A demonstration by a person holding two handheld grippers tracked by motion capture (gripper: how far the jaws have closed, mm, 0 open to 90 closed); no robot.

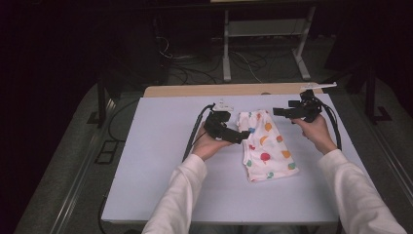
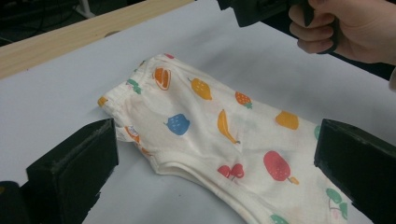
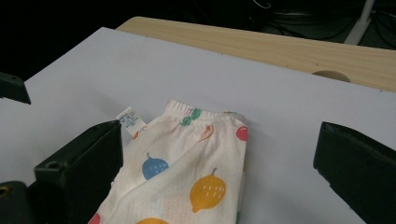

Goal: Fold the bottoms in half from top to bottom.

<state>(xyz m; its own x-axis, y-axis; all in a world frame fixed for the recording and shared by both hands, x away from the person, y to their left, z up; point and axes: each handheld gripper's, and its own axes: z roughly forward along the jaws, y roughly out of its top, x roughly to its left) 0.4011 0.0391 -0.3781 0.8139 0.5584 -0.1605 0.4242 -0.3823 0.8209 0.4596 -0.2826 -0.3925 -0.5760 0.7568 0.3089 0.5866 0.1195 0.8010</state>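
White table: shorts between tools.

Fruit-print garment is lying folded on white table, w/ left gripper jaws standing wide apart at either side; person's hand is gripping other gripper far right.

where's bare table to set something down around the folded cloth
The widest bare patch lies on the white table, between its left edge and the left tongs. The near strip in front of the cloth, between the sleeves, is also bare. It is crowded around the cloth, with the right tongs at its far right.
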